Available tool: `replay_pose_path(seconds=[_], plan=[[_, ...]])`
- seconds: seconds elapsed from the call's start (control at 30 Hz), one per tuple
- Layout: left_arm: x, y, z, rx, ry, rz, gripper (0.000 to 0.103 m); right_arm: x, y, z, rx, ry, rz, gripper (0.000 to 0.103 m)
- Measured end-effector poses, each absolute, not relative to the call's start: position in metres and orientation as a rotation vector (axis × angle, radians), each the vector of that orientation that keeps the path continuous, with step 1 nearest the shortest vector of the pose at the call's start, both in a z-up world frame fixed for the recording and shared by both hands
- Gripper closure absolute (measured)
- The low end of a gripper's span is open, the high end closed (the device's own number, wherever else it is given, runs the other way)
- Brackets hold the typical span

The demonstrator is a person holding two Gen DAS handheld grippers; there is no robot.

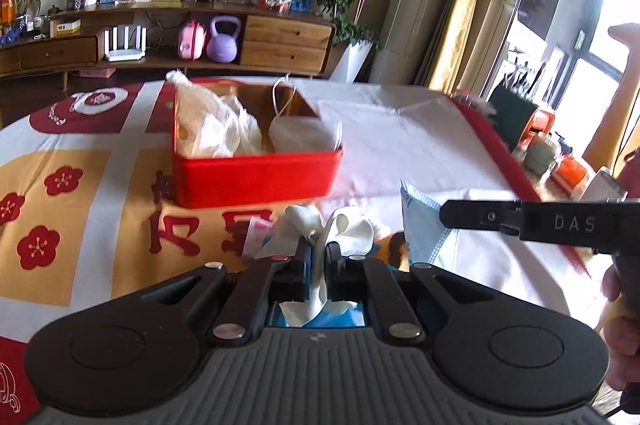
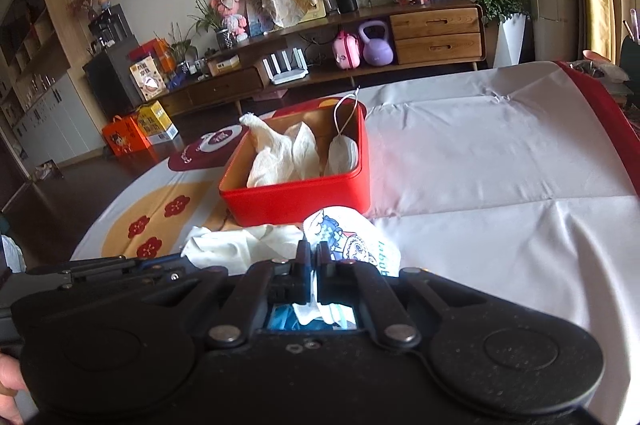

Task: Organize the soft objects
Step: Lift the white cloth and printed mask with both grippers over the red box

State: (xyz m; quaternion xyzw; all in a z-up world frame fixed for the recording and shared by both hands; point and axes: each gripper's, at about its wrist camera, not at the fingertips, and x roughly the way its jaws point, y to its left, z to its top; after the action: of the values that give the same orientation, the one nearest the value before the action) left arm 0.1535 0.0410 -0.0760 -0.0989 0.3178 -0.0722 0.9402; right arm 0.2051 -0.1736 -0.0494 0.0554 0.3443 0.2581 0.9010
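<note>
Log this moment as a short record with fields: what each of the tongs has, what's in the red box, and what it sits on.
left tongs: shut on a white cloth
right tongs: shut on a printed face mask
red box: open, no lid on it, beyond both tongs
box contents: crumpled white gauze cloth on the left, white face mask with ear loop on the right
surface: patterned tablecloth
</note>
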Motion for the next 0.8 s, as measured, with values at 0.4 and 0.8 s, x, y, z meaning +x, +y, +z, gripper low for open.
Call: replay_pose_path(seconds=[0.4,0.8], plan=[[0.157,0.051,-0.036,-0.220,0.602,-0.127,0.096,0.211,-0.180,-0.023,0.125,0.666,0.556,0.101],[0.183,0.060,0.007,-0.180,0.550,-0.119,0.096,0.239,-0.163,0.013,0.077,0.620,0.594,0.101]])
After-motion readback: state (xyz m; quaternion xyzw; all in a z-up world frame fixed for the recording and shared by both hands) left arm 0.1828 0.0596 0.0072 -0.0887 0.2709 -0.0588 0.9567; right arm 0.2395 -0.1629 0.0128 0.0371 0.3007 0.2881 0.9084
